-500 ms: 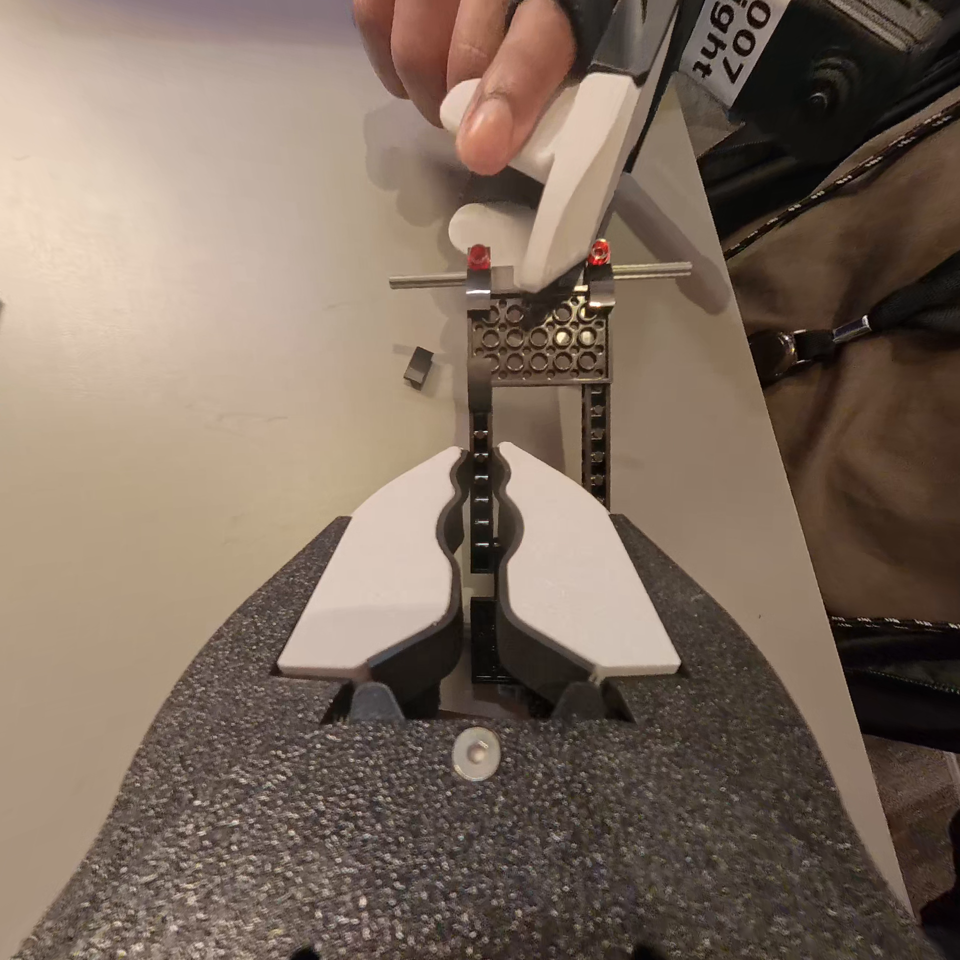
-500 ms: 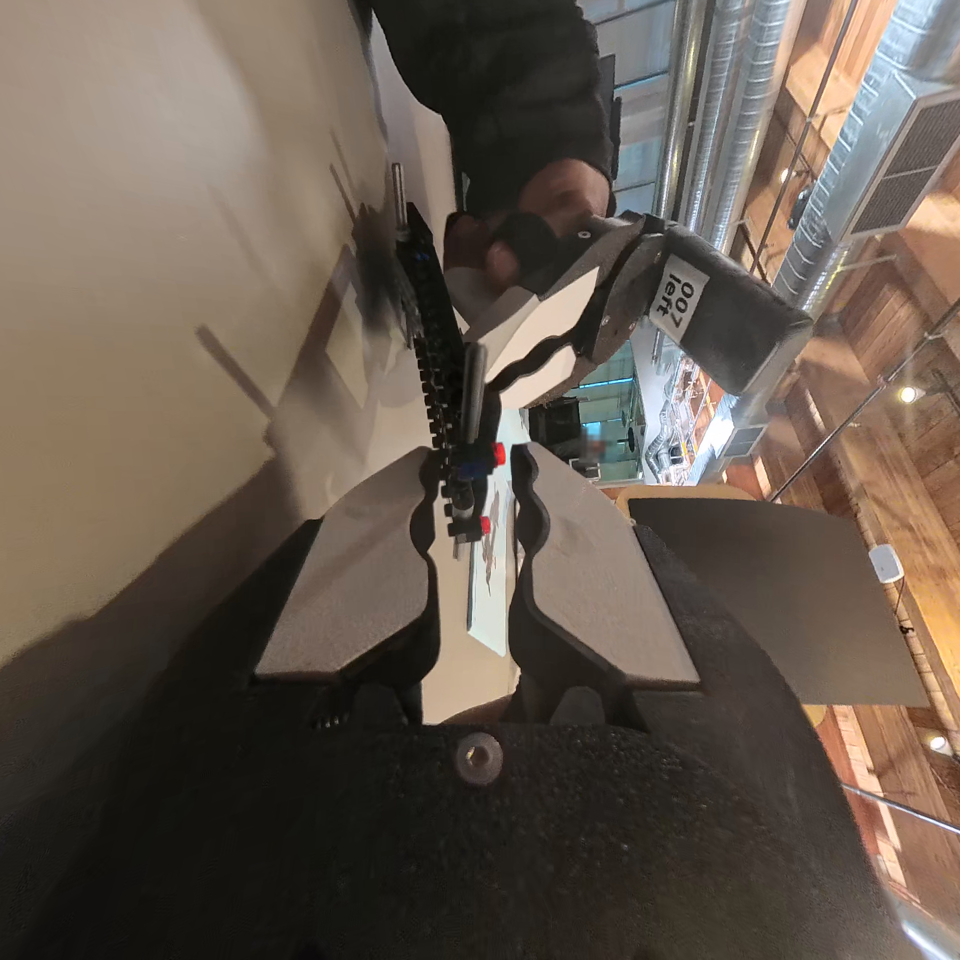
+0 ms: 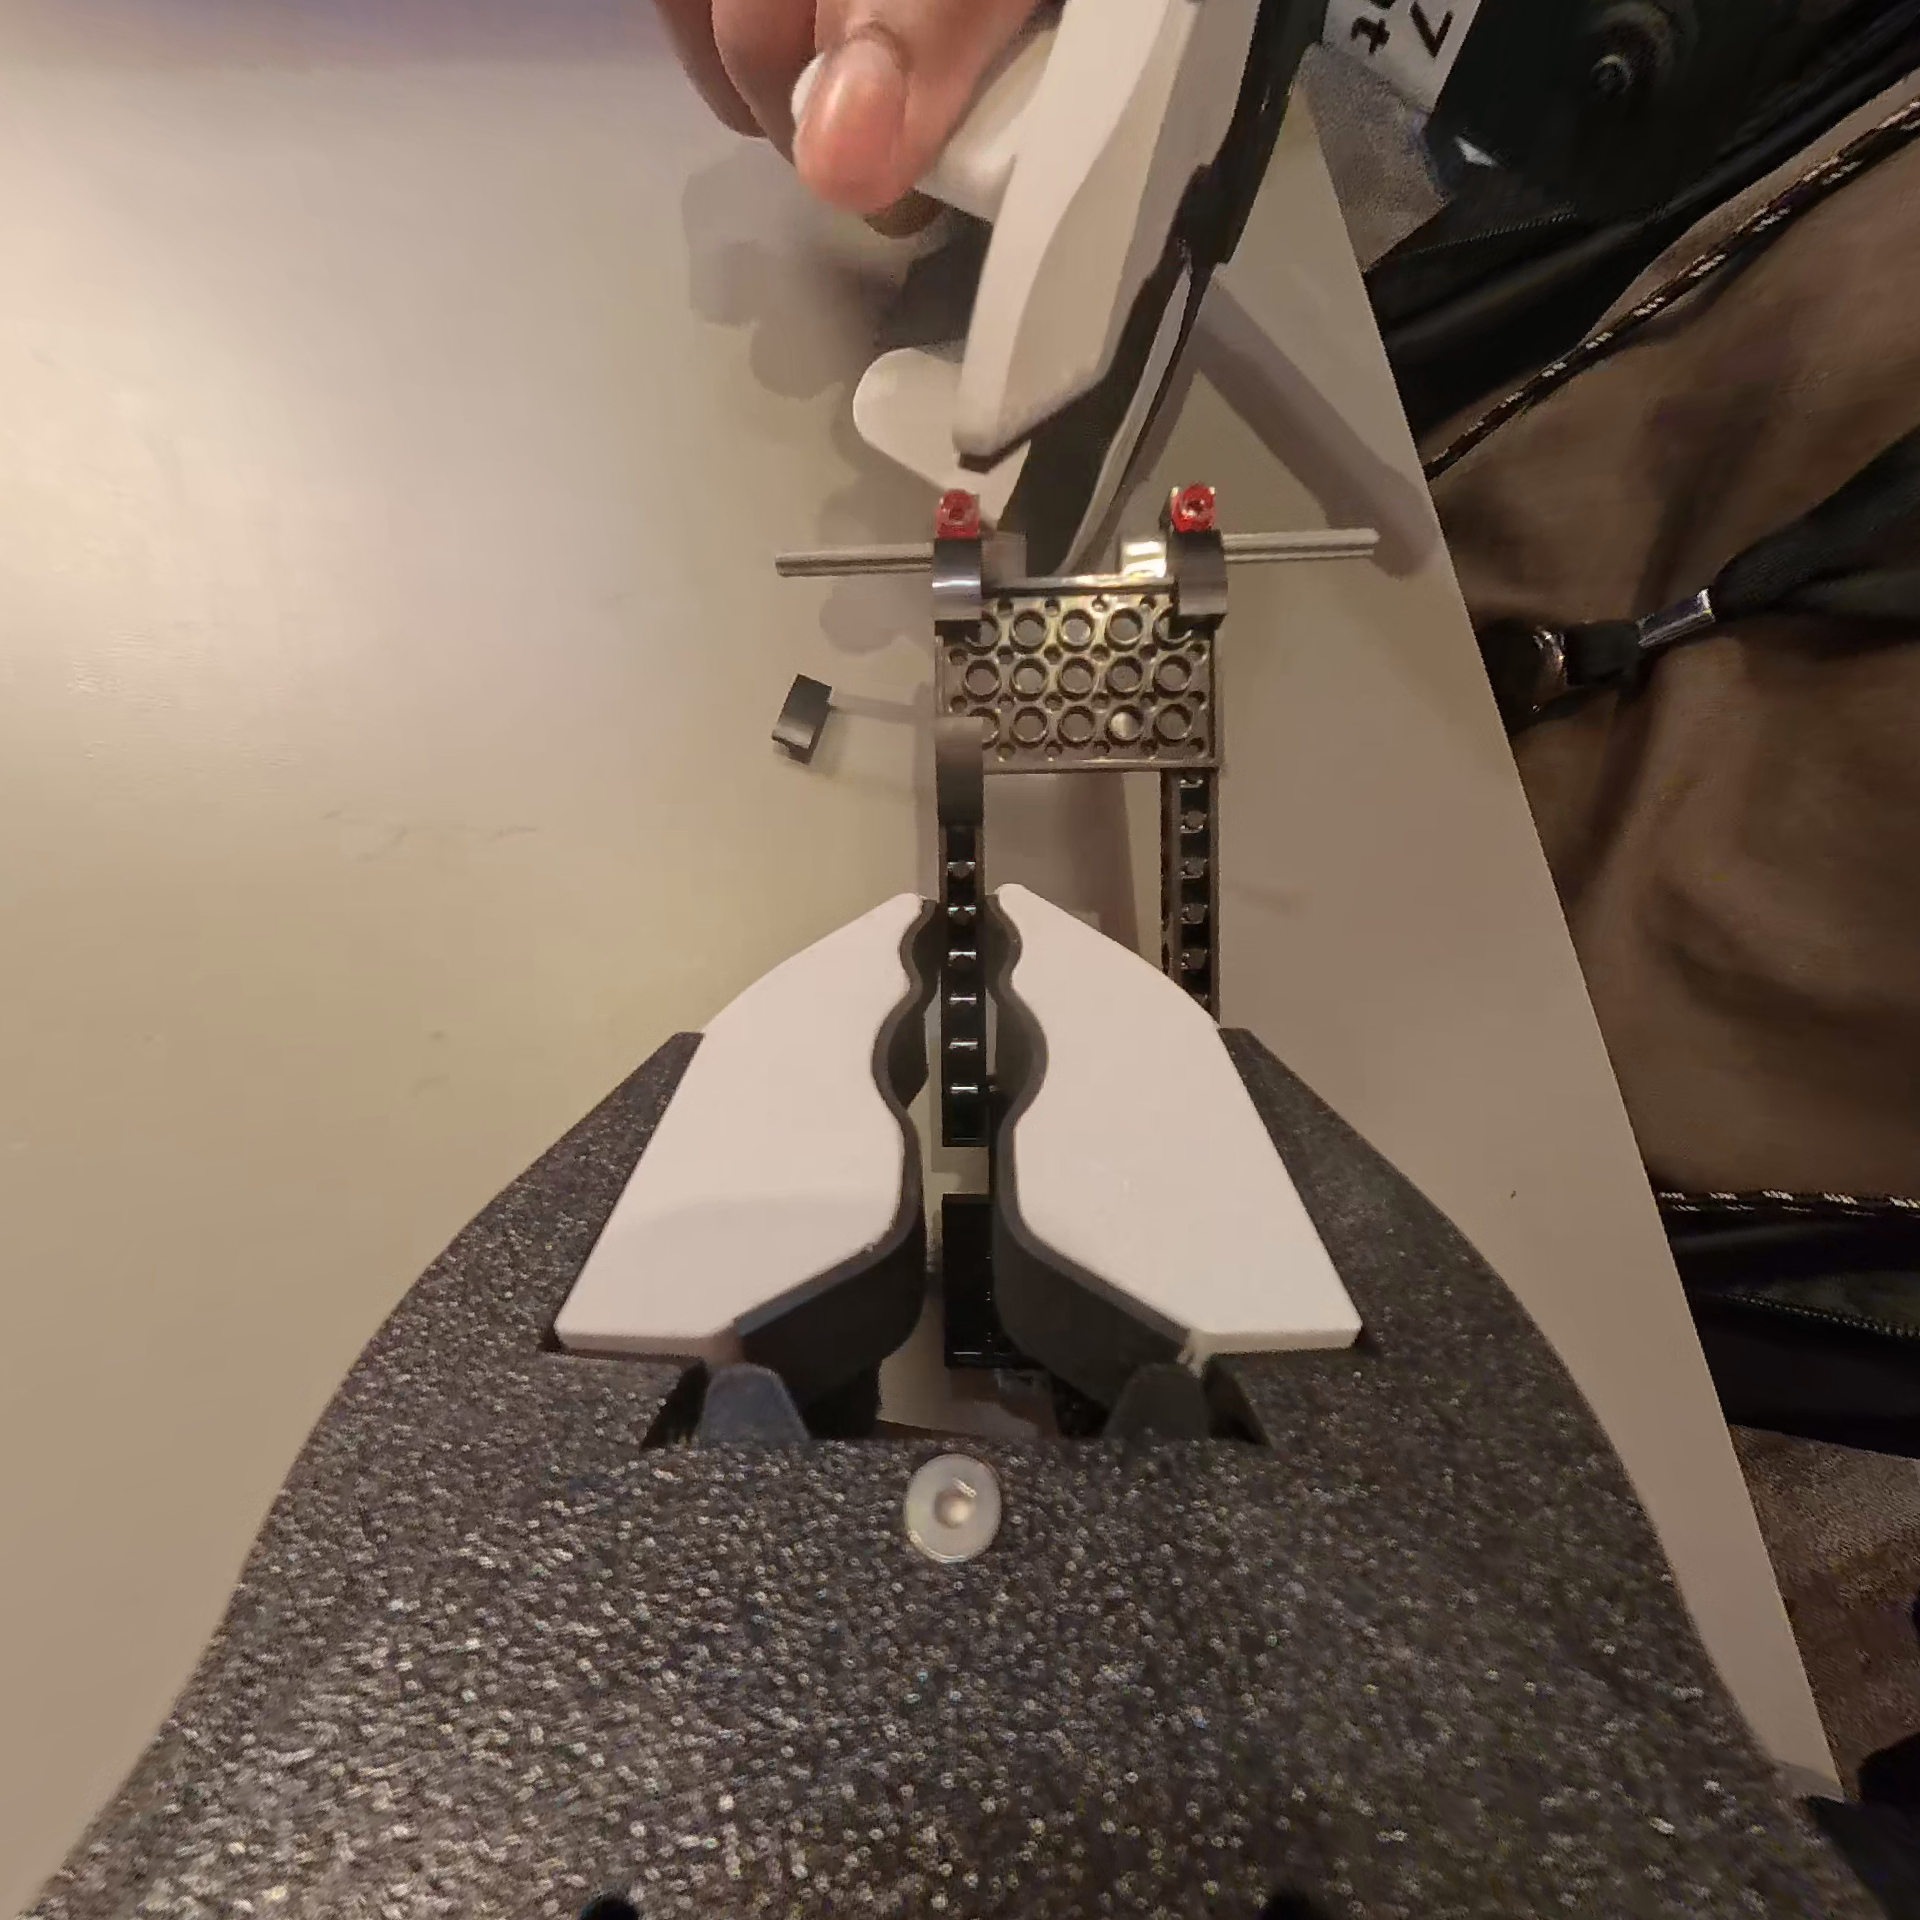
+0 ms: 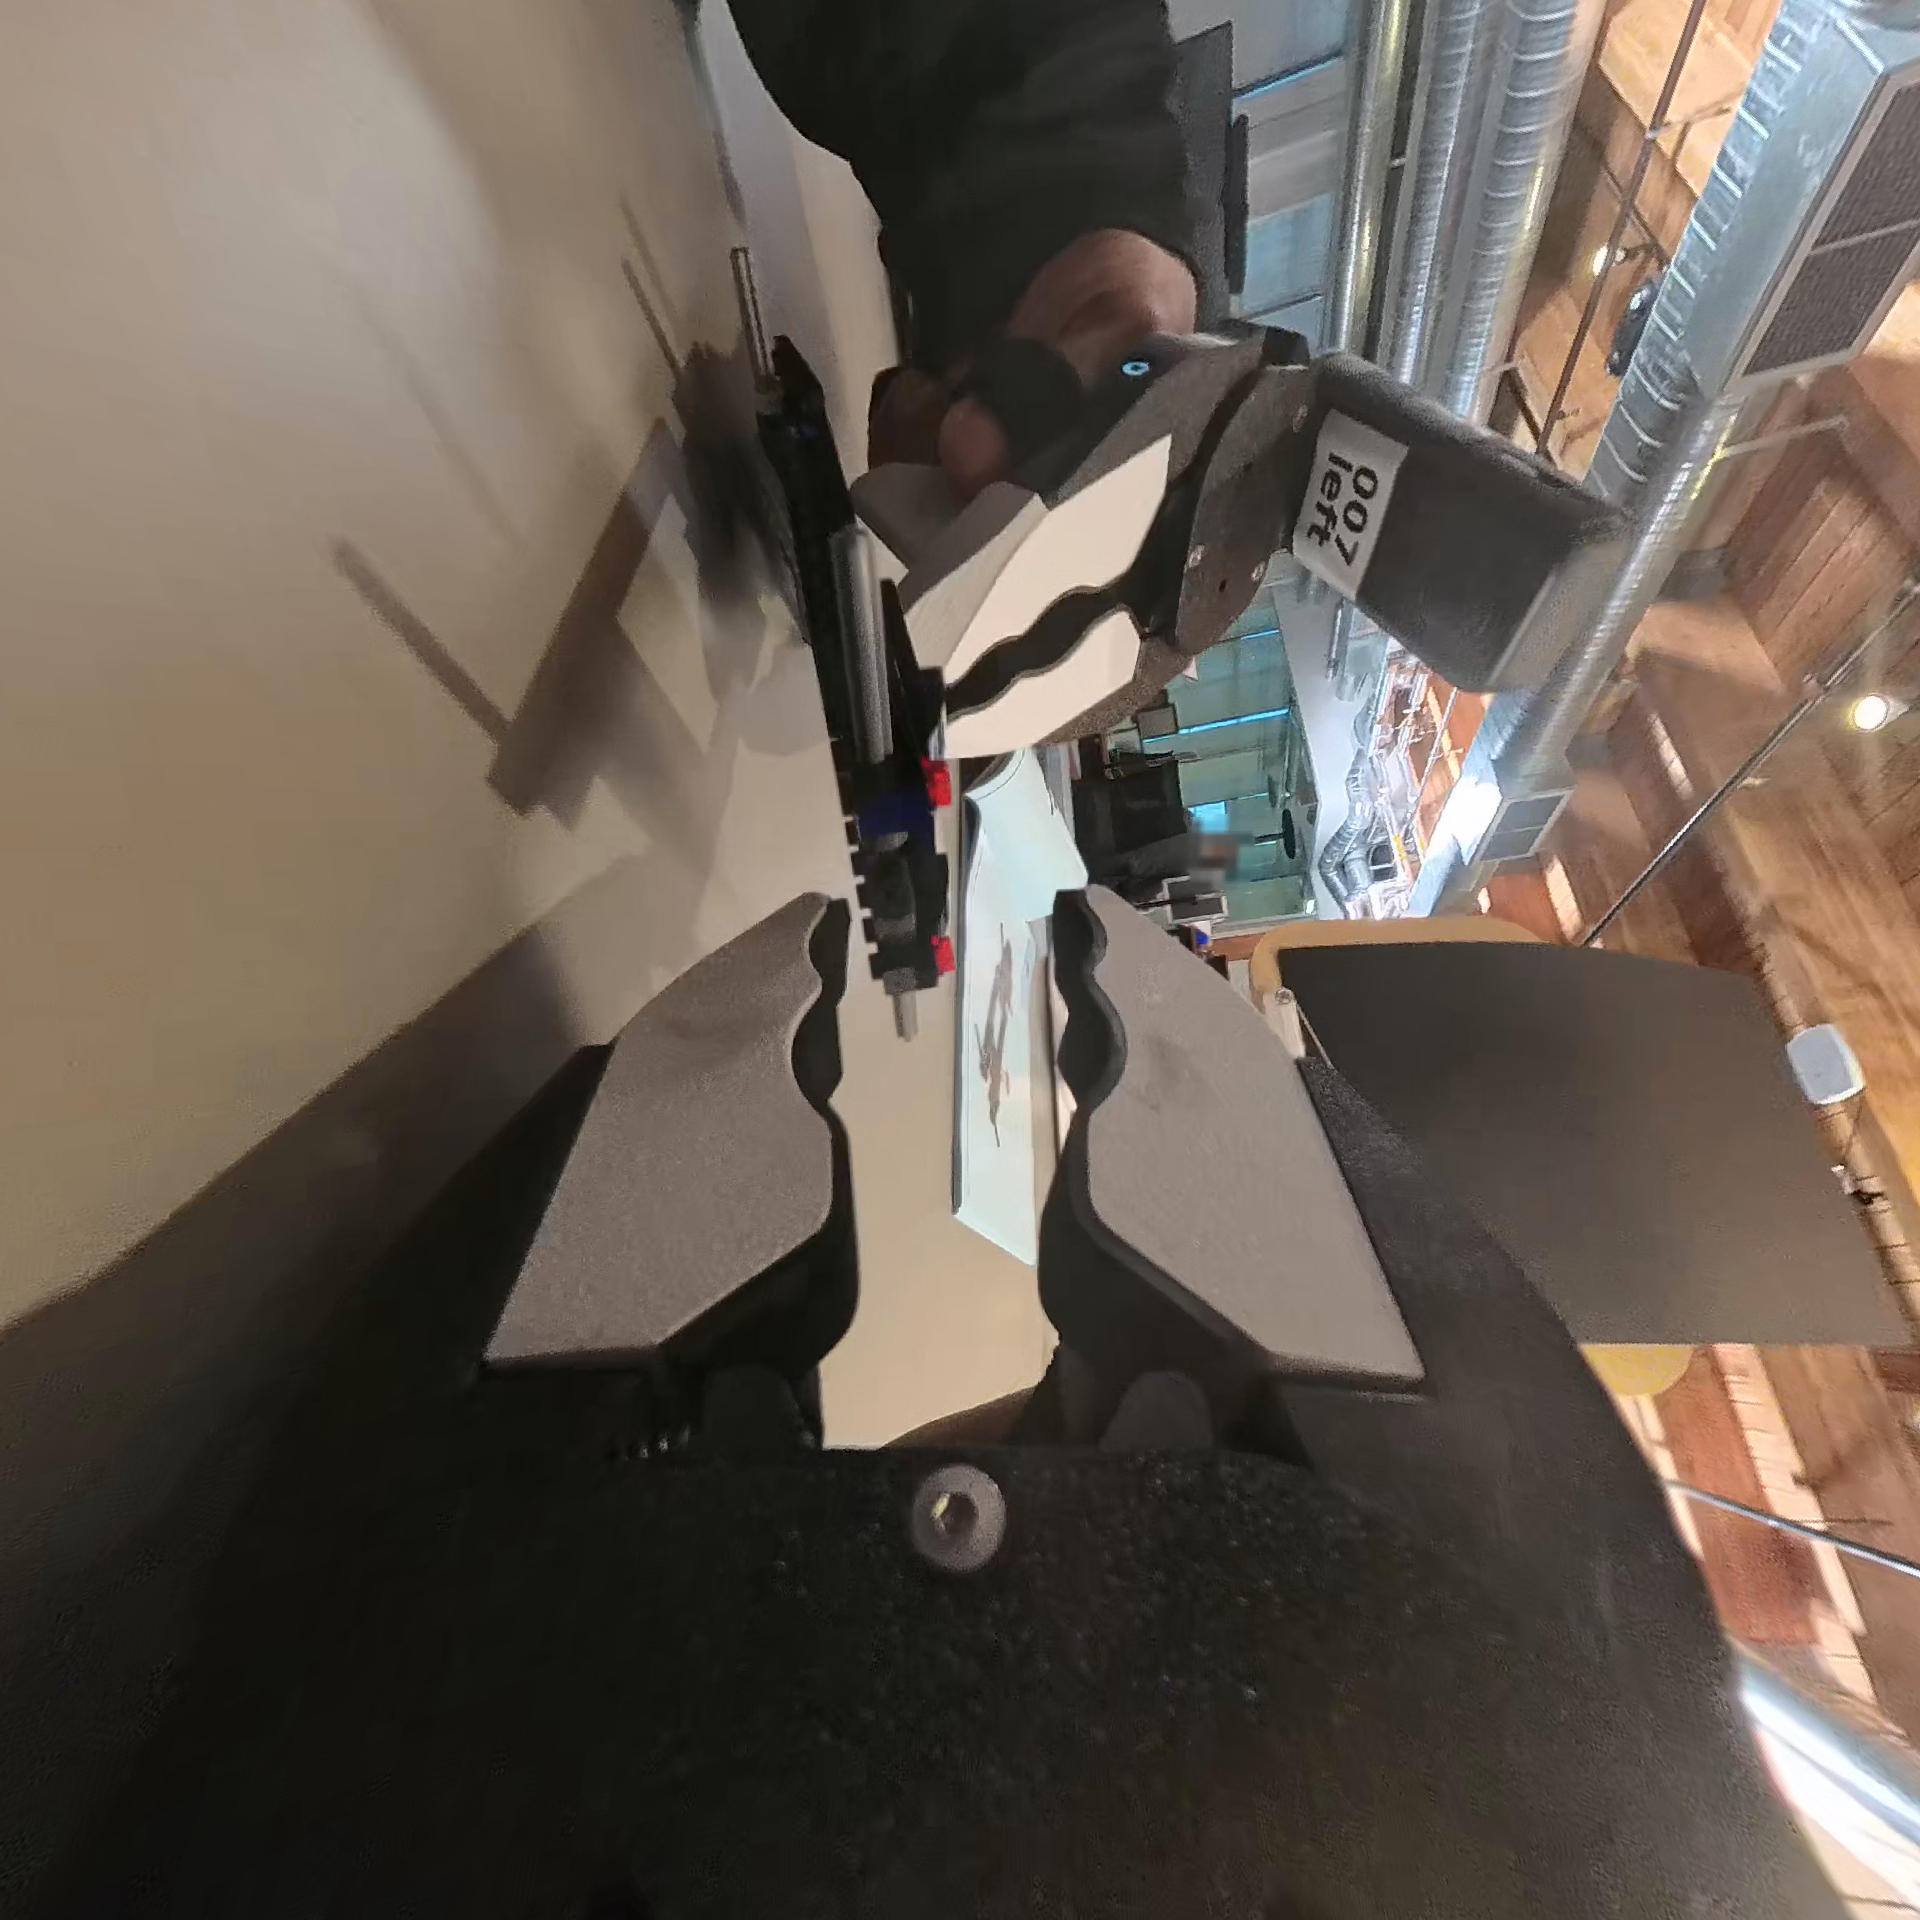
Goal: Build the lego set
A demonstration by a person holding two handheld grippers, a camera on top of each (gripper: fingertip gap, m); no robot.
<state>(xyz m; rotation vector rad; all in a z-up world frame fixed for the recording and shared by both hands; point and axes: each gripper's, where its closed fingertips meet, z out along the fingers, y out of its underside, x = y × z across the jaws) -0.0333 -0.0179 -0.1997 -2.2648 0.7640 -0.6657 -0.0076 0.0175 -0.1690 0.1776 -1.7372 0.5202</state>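
Note:
In the left wrist view my left gripper (image 3: pixel 961 904) is shut on a long black studded beam (image 3: pixel 961 831) of a brick assembly lying on the beige table (image 3: pixel 364 623). The beam leads to a dark holed plate (image 3: pixel 1081 686), which carries a grey axle (image 3: pixel 852 561) and two small red pieces (image 3: pixel 956 512). My right gripper (image 3: pixel 1029 499) hovers at the plate's far edge with a hand on it. In the right wrist view my right gripper (image 4: pixel 945 914) is open. The assembly's end (image 4: pixel 899 914) with its red and blue bits sits beside its left finger (image 4: pixel 727 1039), not pinched. The left gripper (image 4: pixel 930 675) shows beyond.
A small loose black piece (image 3: pixel 802 717) lies on the table left of the plate. The table edge (image 3: pixel 1455 831) runs diagonally at the right, with a person's brown jacket (image 3: pixel 1683 852) behind it. A white printed sheet (image 4: pixel 997 1091) and a dark chair back (image 4: pixel 1558 1143) show in the right wrist view. The left gripper's tips are roughly 6 cm from the right gripper's.
My right gripper's jaws have widened and it has drawn back a little from the axle end of the assembly. My left gripper stays shut on the black beam.

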